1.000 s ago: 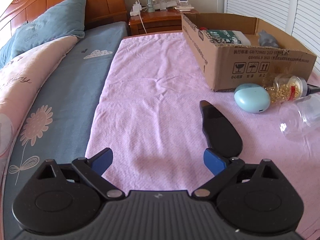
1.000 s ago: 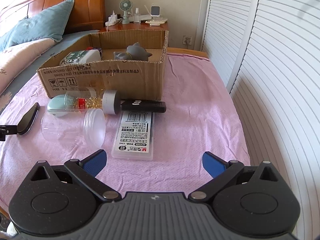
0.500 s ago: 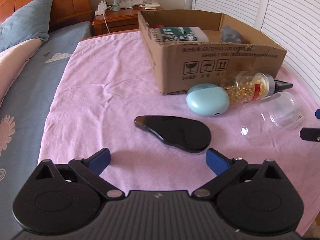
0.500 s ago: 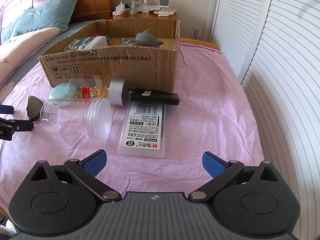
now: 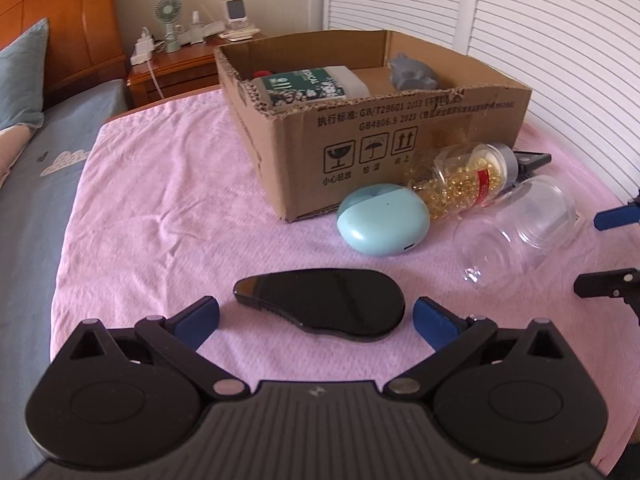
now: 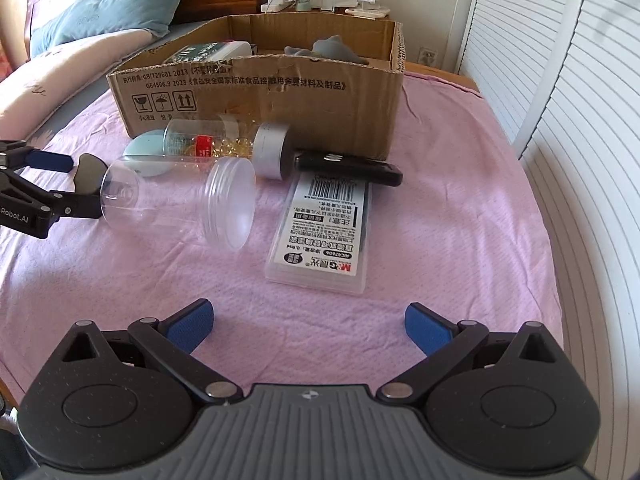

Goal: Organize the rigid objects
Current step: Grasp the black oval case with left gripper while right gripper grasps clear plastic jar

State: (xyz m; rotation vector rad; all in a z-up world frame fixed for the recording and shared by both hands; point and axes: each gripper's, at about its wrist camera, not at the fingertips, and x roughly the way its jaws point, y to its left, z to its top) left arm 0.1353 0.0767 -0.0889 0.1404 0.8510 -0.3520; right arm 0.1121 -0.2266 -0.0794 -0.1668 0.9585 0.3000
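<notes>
Left gripper [image 5: 316, 312], jaws wide open and just been opening further, nothing pressed between them. The black flat paddle [image 5: 324, 304] lies on the pink cloth [image 5: 160, 208] at lower centre of the left view, right in front of the pads, not touched yet.

Paddle looks stiff, thin, glossy, prob. light. Smooth top = slippery, so pinch across the narrow width near the broad end w/ pads on the side edges. It lies low on soft cloth, so the pads likely need to dig in a bit.

Right gripper [image 6: 308, 324], jaws open too, empty, over bare cloth at bottom of its view. The flat clear case [image 6: 320, 232] lies just ahead, centre frame: rigid plastic, light, take by the long edges.

Clear jar [image 6: 180, 200] lies on its side left of centre; round, may roll. Cardboard box [image 6: 260, 96] sits behind, upper centre.
</notes>
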